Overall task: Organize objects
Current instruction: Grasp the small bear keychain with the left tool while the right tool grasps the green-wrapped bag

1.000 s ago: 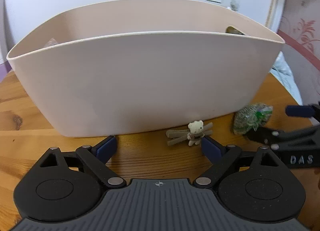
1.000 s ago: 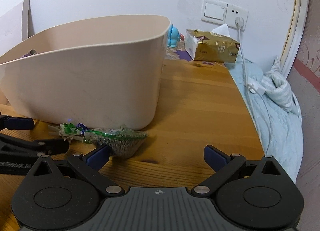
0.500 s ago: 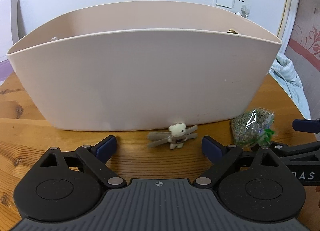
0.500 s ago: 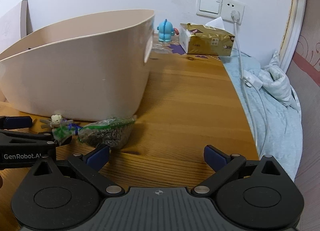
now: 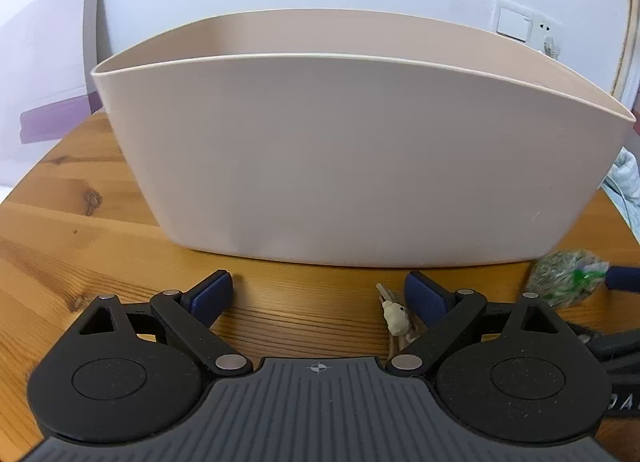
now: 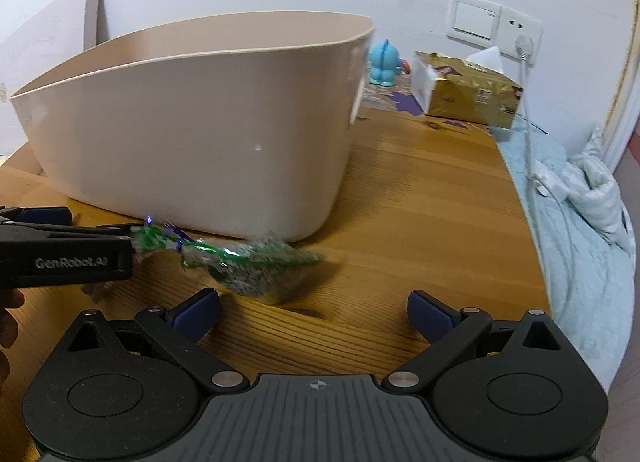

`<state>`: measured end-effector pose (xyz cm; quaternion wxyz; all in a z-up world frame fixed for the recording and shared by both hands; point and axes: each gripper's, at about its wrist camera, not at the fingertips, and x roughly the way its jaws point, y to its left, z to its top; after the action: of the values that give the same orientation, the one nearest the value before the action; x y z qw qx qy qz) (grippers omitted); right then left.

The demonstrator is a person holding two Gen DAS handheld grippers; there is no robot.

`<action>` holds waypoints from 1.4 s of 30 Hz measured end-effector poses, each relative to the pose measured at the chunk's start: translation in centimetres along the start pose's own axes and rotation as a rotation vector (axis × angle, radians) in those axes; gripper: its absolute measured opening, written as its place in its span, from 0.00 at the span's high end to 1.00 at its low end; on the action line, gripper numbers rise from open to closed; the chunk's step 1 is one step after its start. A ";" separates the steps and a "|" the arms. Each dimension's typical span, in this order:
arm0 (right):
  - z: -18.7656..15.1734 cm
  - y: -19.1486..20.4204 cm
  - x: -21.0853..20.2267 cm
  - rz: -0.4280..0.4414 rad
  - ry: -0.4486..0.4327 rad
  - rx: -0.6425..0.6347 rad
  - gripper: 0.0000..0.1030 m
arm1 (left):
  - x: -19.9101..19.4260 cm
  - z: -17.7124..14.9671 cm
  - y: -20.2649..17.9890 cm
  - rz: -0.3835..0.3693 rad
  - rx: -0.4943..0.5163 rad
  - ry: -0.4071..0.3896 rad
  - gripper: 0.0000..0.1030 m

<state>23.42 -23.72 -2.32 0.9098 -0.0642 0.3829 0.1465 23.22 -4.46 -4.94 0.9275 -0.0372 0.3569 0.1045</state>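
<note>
We work at a wooden table (image 6: 420, 222) with two loose items left out in front of one beige bin (image 5: 360, 150).

**Item 1: small cellophane bag (image 6: 256, 262).** It lies on the table just beside the bin's near wall, filled with grey-green dried matter and tied at the neck with a green/blue ribbon. We judge it light, soft and crinkly, w/ a slippery film skin. The body will deform under squeeze, and hard pressure may crush the contents. Best hold, in our view: across the tied neck or the upper body, where the film bunches. In the left wrist view the same bag shows at far right, blurred.

**Item 2: tiny bear charm (image 5: 396, 312).** It lies on the table touching or just beside the inner face of the left gripper's right-hand finger, on what looks like a tan bow or stick piece. We judge it very light and prob. stiff. Being small and low, it needs a low, centred pinch across the body.

**Grippers.** Left gripper (image 5: 320, 294): jaws spread wide, holding nothing, with the charm off-centre between them. Right gripper (image 6: 314, 312): jaws spread wide, holding nothing, with the bag just ahead of its left finger.

**Count.** Bin 1, bag 1, charm 1, grippers 2. Bin contents can't be seen from either view.
</note>
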 end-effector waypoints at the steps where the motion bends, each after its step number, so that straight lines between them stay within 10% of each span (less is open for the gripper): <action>1: 0.1 0.1 0.1 0.002 -0.002 -0.002 0.01 | 0.0 0.0 0.3 -0.011 0.010 -0.002 0.08; 15: 0.4 1.3 0.2 0.011 -0.034 0.005 0.05 | -2.7 -2.6 3.2 -0.102 0.097 -0.021 0.12; 22: 0.6 1.3 -0.1 -0.001 -0.063 0.033 0.33 | -3.3 -2.6 2.3 -0.177 0.162 -0.024 0.48; 32: 0.2 1.7 -0.6 -0.003 -0.069 0.030 0.45 | -4.0 -2.7 2.9 -0.193 0.148 -0.008 0.85; 42: -1.0 2.4 -1.8 0.011 -0.067 0.033 0.50 | -4.0 -2.9 3.9 -0.232 0.115 -0.027 0.91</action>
<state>20.77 -22.03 -1.70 0.9222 -0.0419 0.3550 0.1474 17.56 -1.74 -4.38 0.9387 -0.0236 0.3432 -0.0234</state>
